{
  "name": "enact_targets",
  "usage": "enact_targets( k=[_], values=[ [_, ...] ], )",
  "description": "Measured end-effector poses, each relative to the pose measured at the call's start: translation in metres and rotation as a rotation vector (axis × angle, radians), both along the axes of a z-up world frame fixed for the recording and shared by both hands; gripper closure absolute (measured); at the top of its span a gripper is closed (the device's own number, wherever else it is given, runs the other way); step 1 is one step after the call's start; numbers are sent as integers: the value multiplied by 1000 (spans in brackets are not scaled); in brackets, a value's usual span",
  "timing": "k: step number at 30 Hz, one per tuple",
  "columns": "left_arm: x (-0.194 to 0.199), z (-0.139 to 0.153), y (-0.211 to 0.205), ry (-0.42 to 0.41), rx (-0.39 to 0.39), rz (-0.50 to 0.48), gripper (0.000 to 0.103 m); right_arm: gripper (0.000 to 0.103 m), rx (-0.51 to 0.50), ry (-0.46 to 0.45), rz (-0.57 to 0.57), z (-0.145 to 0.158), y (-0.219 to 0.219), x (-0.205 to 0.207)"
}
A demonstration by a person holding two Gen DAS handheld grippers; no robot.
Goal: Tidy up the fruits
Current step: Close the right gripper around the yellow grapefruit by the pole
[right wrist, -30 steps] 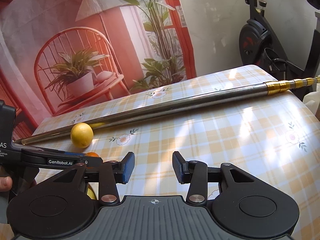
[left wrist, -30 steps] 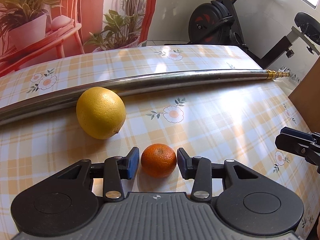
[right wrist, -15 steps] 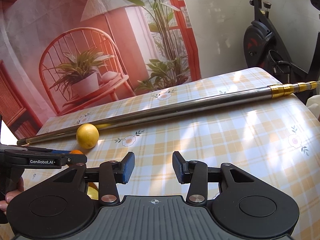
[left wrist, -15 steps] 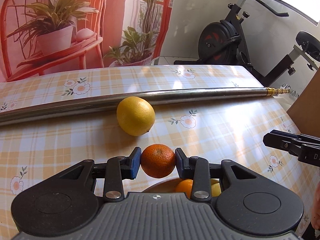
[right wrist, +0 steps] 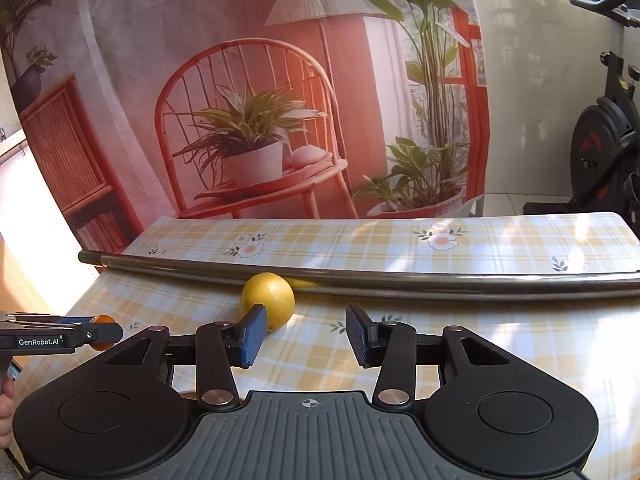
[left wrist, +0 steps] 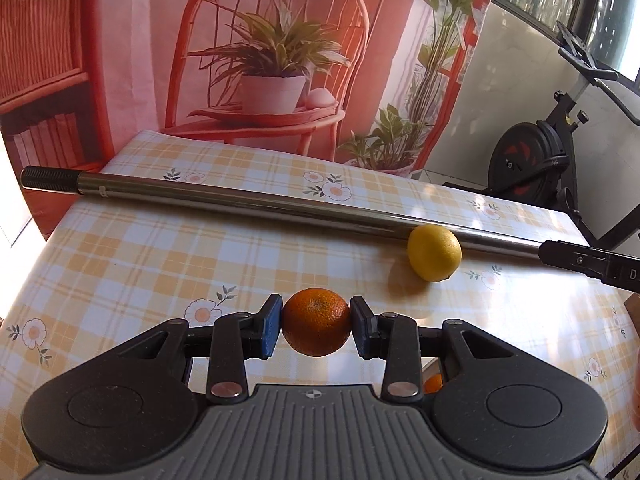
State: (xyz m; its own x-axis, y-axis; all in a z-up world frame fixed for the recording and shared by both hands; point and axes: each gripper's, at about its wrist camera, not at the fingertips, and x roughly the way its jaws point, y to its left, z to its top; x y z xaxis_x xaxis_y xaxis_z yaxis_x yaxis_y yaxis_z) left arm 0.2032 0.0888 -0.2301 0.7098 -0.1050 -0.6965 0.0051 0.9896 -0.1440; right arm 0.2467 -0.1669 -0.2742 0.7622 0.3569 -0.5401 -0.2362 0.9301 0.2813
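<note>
While our left tool [left wrist: 316, 328] pinches the orange [left wrist: 316, 322] between its blue pads, the fruit hangs clear of the table [left wrist: 140, 264], above the near edge. Our right tool [right wrist: 304, 336] is spread with nothing between its fingers, and it faces the lemon [right wrist: 268, 300], which lies on the checked cloth touching the metal pole [right wrist: 400, 280] that runs along the far side of the table.

The grip on the orange looks narrow: the pads meet it only at its two sides, so a quick swing or a slack squeeze could let the round fruit roll out and run off the table's near edge. Below the left tool a sliver of orange colour [left wrist: 433, 384] shows; it may be more fruit in a dish, but we cannot tell from so small a glimpse, and a blind drop there could knock whatever lies in it.

The lemon carries its own risk. If our right tool closes off-centre, the left finger [right wrist: 250, 334] could nudge the lemon along the pole instead of trapping it. The two tools also sit near each other, so a hasty crossing might clash them.
</note>
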Motion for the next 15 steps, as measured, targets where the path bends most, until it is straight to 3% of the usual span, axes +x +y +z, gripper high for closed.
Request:
enact_targets(
  k=[6,15],
  values=[
    [0,-3,13,-12,-39,31,65,58,16,33,75,-4,43,45],
    [-1,-10,25,-16,-74,55,65,48,-118,125,68,-39,88,96]
  ],
)
